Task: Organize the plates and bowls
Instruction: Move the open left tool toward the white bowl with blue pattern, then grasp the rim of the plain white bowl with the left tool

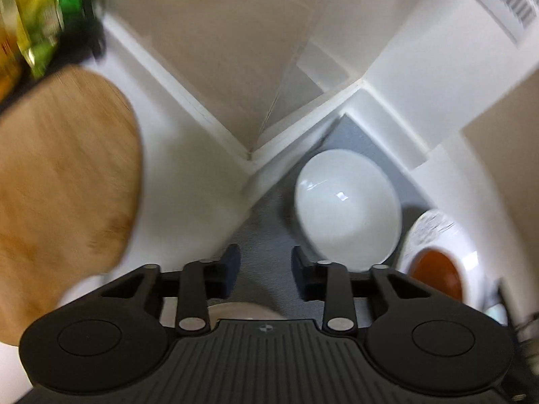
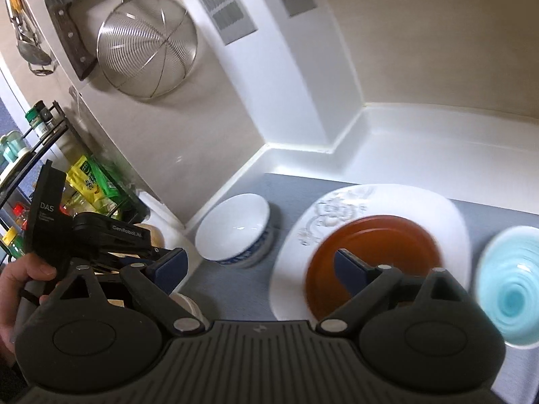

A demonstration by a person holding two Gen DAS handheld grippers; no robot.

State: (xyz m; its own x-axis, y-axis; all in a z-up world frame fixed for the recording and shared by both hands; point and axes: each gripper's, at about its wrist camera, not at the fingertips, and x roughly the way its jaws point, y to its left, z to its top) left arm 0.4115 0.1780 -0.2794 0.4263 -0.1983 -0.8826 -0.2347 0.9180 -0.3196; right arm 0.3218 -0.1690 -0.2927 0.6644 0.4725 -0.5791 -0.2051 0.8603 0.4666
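A white bowl with a blue pattern outside [image 1: 347, 207] [image 2: 235, 230] sits on the grey mat [image 1: 262, 269] [image 2: 235, 279] in the counter corner. My left gripper [image 1: 266, 271] is open and empty just left of it, above the mat. A brown plate [image 2: 374, 259] [image 1: 436, 274] lies on a white square patterned plate [image 2: 337, 215] [image 1: 427, 225]. A light blue bowl [image 2: 512, 293] stands at the right. My right gripper [image 2: 259, 269] is open and empty above the mat, between the white bowl and the plates. A cream dish [image 1: 242, 311] [image 2: 187, 303] is partly hidden beneath the grippers.
A round wooden board [image 1: 64, 181] lies on the white counter at left. A black rack with bottles and packets [image 2: 50, 195] [image 1: 40, 17] stands beyond it. A wire strainer [image 2: 146, 45], a knife and utensils hang on the wall. The walls meet close behind the mat.
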